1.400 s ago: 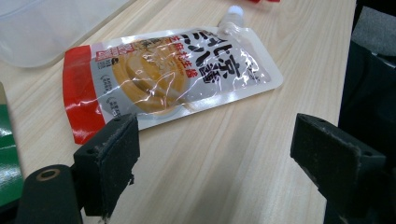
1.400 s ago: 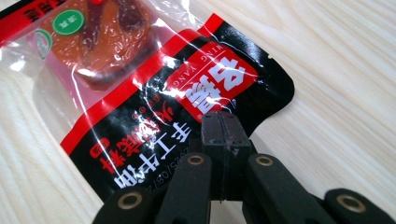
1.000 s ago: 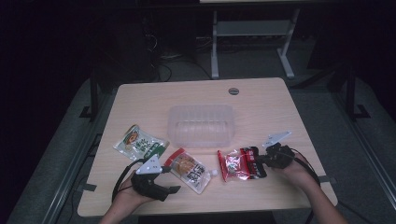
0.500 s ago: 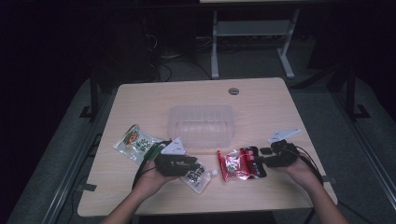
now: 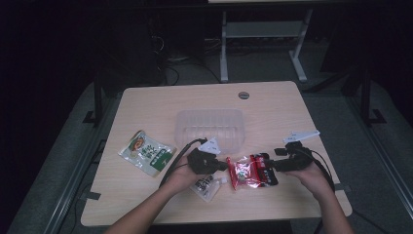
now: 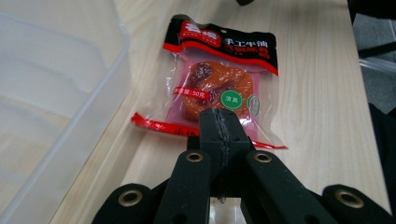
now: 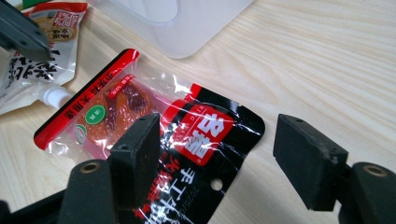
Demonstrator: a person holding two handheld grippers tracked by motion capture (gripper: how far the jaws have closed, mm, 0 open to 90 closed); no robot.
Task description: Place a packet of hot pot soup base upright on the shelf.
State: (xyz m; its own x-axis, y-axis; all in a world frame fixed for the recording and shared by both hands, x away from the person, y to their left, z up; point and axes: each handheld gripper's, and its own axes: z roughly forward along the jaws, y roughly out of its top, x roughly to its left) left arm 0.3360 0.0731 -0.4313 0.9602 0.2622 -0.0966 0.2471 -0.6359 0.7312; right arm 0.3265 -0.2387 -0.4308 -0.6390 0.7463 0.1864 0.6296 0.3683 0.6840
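The pale wooden worktop carries a clear plastic tray at its middle, a green-and-white snack pouch to the left, a white spouted pouch near the front, and a red-and-black meat snack packet lying flat, just right of the spouted pouch. The left tool has just closed, jaws pressed together on the packet's near red seal. The right tool has just been opening, jaws spread either side of the black header, not gripping. I judge the thin, slick seal could slip from the left pinch, or the packet could swing and snag the tray rim on lifting.
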